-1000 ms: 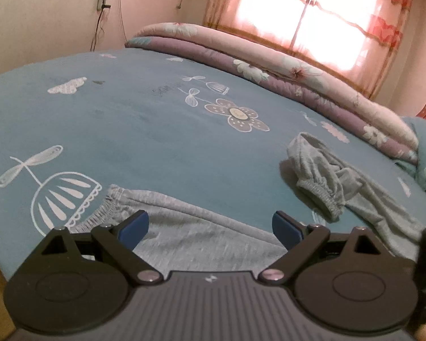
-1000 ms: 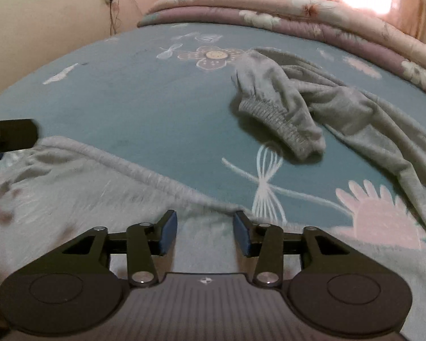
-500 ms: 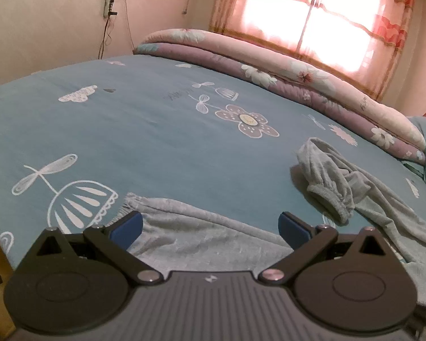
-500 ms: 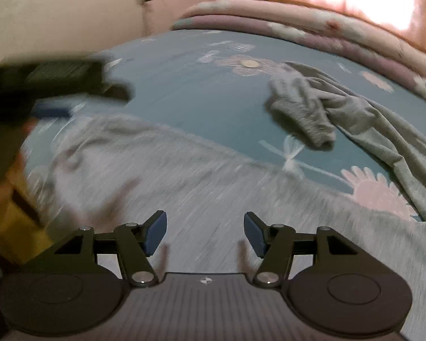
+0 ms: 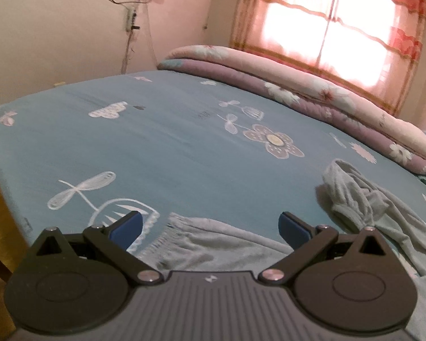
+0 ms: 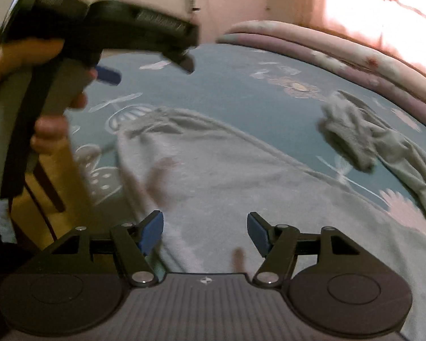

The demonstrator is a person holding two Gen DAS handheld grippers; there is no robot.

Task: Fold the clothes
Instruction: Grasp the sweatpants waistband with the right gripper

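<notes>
At far left of the right wrist view, a hand [image 6: 51, 130] is seen wrapped round the handle of the left gripper [image 6: 144, 65], which hangs above the bed's left edge; it is blurred, w/ one blue pad [image 6: 108, 75] visible. Its jaws are spread wide, nothing between them. In the left wrist view the same left gripper [image 5: 210, 227] is shown w/ blue pads far apart, just above the near left end of the grey garment [image 5: 213, 244], not touching it as far as can be told.

The grey garment [image 6: 227, 176] is laid across the near part of the bed [image 5: 170, 147], on a teal sheet printed w/ white flowers and dragonflies. Its left end is rumpled near the bed's left edge; the cloth runs rightward, and a bunched part w/ a ribbed cuff [image 6: 352, 145] is heaped at mid-right, well apart from both grippers.

The right gripper [image 6: 204, 231] is held over the garment's broad middle. Its jaws are parted, having just been opening, w/ only flat cloth seen beneath, no fold pinched.

At the far right, a rolled floral quilt [image 5: 312, 96] is laid along the bed's far side, below a curtained window [image 5: 332, 22].
</notes>
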